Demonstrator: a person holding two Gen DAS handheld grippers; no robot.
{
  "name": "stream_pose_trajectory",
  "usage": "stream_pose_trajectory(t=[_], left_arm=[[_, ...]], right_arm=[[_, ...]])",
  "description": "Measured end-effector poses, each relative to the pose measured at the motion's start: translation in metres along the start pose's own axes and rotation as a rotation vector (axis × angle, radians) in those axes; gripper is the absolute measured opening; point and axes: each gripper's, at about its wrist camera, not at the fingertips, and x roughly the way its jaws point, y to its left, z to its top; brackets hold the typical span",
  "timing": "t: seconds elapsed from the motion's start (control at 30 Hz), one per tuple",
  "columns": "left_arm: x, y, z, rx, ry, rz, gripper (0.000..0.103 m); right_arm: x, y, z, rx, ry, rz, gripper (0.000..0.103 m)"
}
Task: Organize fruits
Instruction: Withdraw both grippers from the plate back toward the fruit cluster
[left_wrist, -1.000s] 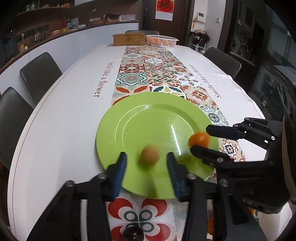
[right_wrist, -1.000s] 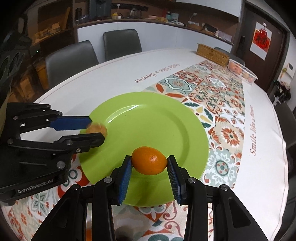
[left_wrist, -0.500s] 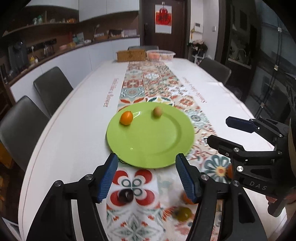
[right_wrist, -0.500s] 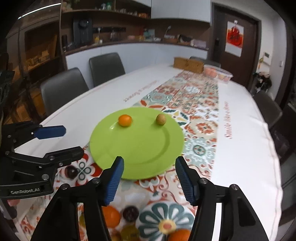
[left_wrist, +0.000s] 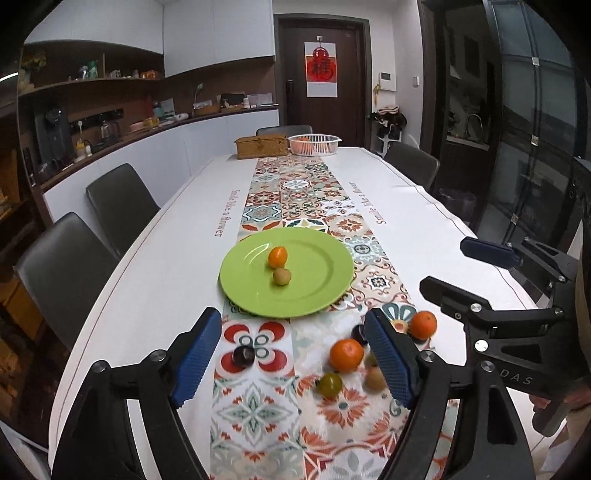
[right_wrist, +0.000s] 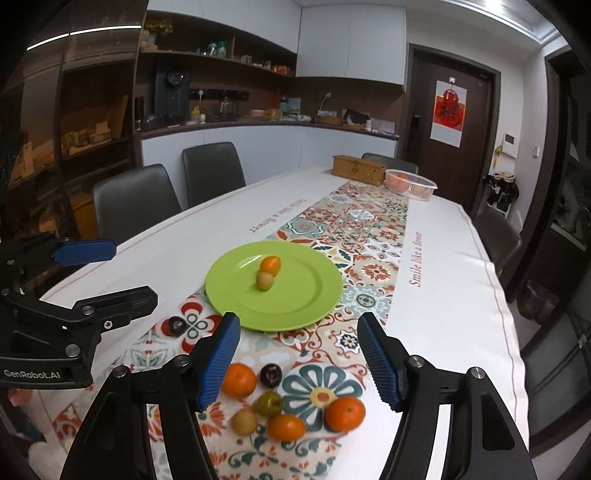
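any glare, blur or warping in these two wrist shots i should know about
Left wrist view: pale glare streak on the green plate, loose fruits like the near orange slightly soft, strong fisheye bending of the table edge, black vignette corners. Right wrist view: similar glare on the plate, fruits near the right gripper a bit smeared, dim shelves at left.
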Motion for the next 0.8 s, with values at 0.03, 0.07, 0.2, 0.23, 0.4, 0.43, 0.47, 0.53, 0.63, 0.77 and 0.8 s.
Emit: stream_pose_trajectory(t=[0.03,0.07,0.2,0.23,0.4,0.43,0.47,0.53,0.63,0.77,0.8], left_arm=[[-0.003,-0.001,-0.004,0.000,0.000,0.007,0.080],[-0.006,-0.002,-0.007,-0.001,-0.001,0.011,0.080],[-0.015,-0.005,-0.021,-0.008,0.003,0.002,0.081],[-0.016,-0.005,-0.024,-0.007,0.002,0.007,0.081],[-0.019,-0.010,-0.040,0.013,-0.005,0.023,0.082],[-0.019,-0.011,-0.042,0.018,-0.005,0.025,0.082],[-0.019,-0.012,-0.044,0.024,-0.007,0.030,0.082],[-0.018,-0.014,-0.048,0.032,-0.009,0.034,0.082],[-0.014,-0.019,-0.055,0.049,-0.006,0.023,0.082],[-0.008,-0.022,-0.064,0.054,0.009,0.012,0.082],[-0.006,-0.023,-0.066,0.053,0.013,0.009,0.082]], right_arm=[[-0.004,0.002,-0.003,-0.004,-0.004,-0.004,0.067],[-0.009,0.003,-0.005,-0.007,-0.006,-0.006,0.067],[-0.022,0.011,-0.018,-0.019,-0.015,-0.010,0.067],[-0.024,0.013,-0.021,-0.024,-0.014,-0.012,0.067],[-0.031,0.021,-0.037,-0.039,-0.007,-0.012,0.067],[-0.032,0.022,-0.040,-0.037,-0.005,-0.011,0.067],[-0.032,0.023,-0.043,-0.035,-0.003,-0.012,0.067],[-0.031,0.024,-0.049,-0.038,0.008,-0.013,0.067],[-0.026,0.025,-0.057,-0.044,0.051,0.003,0.067],[-0.019,0.021,-0.066,-0.031,0.087,0.003,0.067],[-0.017,0.019,-0.068,-0.024,0.095,0.001,0.067]])
